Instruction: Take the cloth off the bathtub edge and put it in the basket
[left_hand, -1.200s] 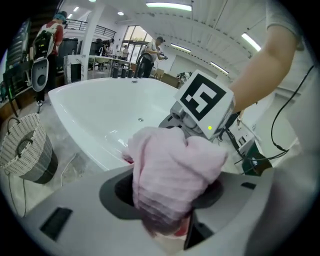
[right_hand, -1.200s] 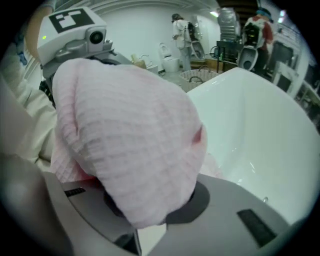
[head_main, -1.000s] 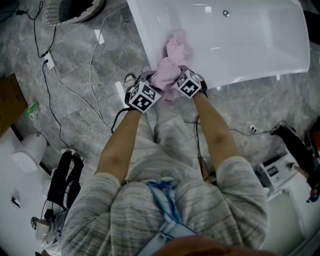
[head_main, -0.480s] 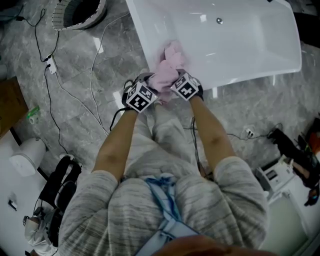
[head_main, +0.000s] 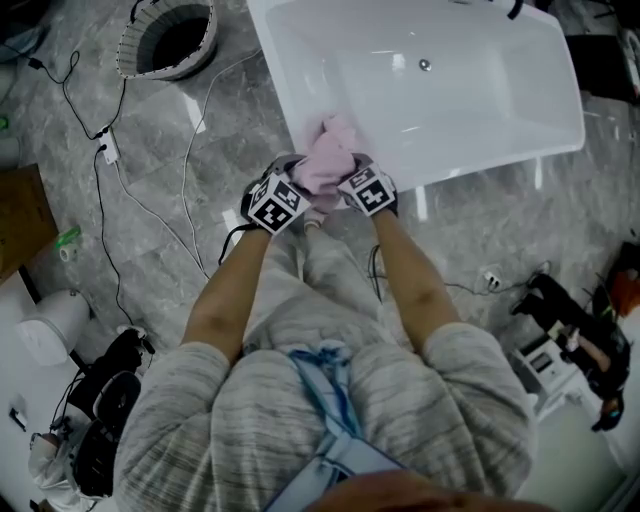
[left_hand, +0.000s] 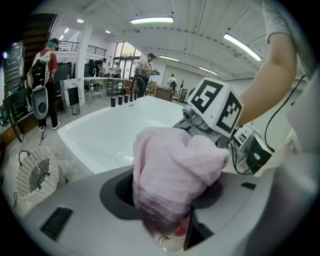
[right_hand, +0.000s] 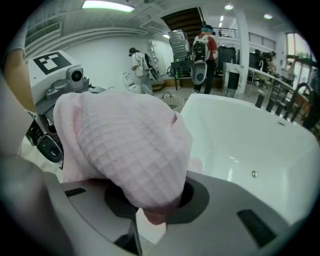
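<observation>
A pink waffle-weave cloth (head_main: 326, 160) hangs bunched between my two grippers, lifted just above the near rim of the white bathtub (head_main: 470, 90). My left gripper (head_main: 290, 195) is shut on the cloth's left side, and the cloth (left_hand: 172, 175) fills its jaws. My right gripper (head_main: 352, 185) is shut on the right side; there the cloth (right_hand: 125, 150) bulges over the jaws and hides the fingertips. The basket (head_main: 168, 38), dark inside with a pale woven rim, stands on the floor at the top left.
Cables (head_main: 150, 215) trail across the grey marble floor left of the tub. A cardboard box (head_main: 20, 215) and a white canister (head_main: 45, 325) sit at the left. Equipment (head_main: 575, 320) lies at the right. People stand in the background of the gripper views.
Both grippers have risen with the cloth, pulling it up off the tub edge. More of the basket shows at the top left of the head view.
</observation>
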